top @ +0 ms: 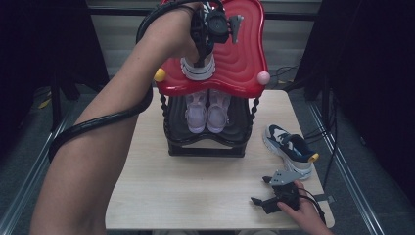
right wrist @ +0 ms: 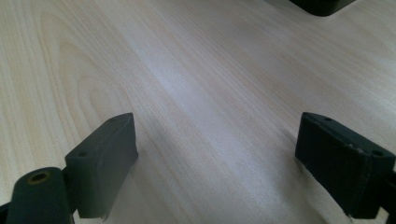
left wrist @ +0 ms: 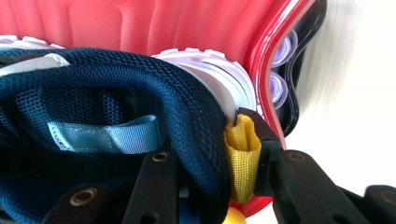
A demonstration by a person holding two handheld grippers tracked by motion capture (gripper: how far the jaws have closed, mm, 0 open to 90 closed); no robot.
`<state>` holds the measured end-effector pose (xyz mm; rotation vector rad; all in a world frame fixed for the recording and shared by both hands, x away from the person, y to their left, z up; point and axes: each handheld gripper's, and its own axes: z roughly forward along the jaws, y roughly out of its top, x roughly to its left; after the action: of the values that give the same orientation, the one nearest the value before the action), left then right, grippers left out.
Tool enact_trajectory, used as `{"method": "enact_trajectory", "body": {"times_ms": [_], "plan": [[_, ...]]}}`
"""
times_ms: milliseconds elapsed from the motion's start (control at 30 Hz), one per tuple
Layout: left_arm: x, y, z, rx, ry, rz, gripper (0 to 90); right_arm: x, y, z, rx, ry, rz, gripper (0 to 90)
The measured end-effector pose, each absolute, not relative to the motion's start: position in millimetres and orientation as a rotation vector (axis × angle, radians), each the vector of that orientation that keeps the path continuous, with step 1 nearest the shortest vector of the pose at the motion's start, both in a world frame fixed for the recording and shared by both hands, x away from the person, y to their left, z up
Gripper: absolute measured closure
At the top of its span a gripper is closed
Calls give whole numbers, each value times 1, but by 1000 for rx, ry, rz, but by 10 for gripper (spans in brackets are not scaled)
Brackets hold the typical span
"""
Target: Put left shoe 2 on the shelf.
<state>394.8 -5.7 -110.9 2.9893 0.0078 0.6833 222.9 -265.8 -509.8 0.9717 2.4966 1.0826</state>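
Observation:
A navy mesh sneaker [left wrist: 116, 84] with a white sole and a yellow heel loop [left wrist: 242, 158] stands on the red top shelf [top: 240, 58] of a small shoe rack. My left gripper [top: 199, 58] reaches down onto it from above. In the left gripper view, my left gripper [left wrist: 210, 144] is shut on the sneaker's heel collar, one jaw inside the shoe and one outside by the yellow loop. The matching sneaker [top: 288, 147] lies on the table at the right. My right gripper [top: 260, 189] rests low over the table near its front right corner, and in its own view my right gripper [right wrist: 217, 163] is open with only bare wood between the jaws.
A pair of pale pink shoes [top: 208, 110] sits on the rack's black lower shelf [top: 205, 147]. The light wooden table [top: 195, 186] has free room in front of the rack. Cables lie on the floor at the right, and dark curtains flank the table.

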Motion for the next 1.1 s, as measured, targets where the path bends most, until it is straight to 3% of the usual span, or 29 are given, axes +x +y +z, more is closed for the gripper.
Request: {"method": "enact_trajectory", "body": {"times_ms": [833,1100], "plan": [[396,2,-114,2967,80,666,683,223,-266,-510,969,2496,1079,120],[396,2,-112,2948,122,651,639,223,-266,-510,969,2497,1079,120]]}}
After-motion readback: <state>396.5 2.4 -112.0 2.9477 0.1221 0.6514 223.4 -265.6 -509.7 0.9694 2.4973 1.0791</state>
